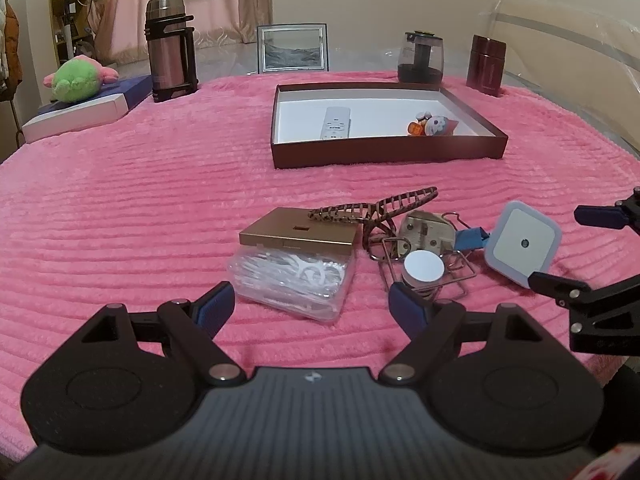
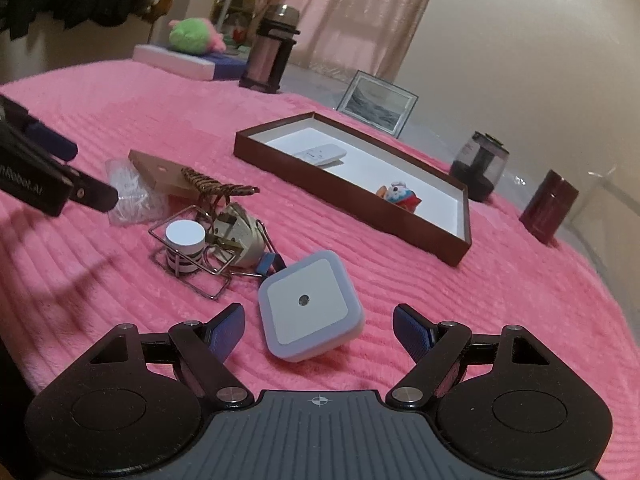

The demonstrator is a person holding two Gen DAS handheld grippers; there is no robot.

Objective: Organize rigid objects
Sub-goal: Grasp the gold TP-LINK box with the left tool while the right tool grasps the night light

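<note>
On the pink blanket [image 2: 500, 280], short of the tray [image 2: 440, 256]: night light [image 2: 310, 306] lying between spread right gripper [image 2: 319, 330]; left gripper [image 1: 310, 308] spread, empty. Reaching stage; next, close and carry to tray.

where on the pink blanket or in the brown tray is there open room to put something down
The tray is bare in the middle, between the remote and the small toys. The blanket is bare left of the gold box. It is crowded from that box to the night light.
</note>
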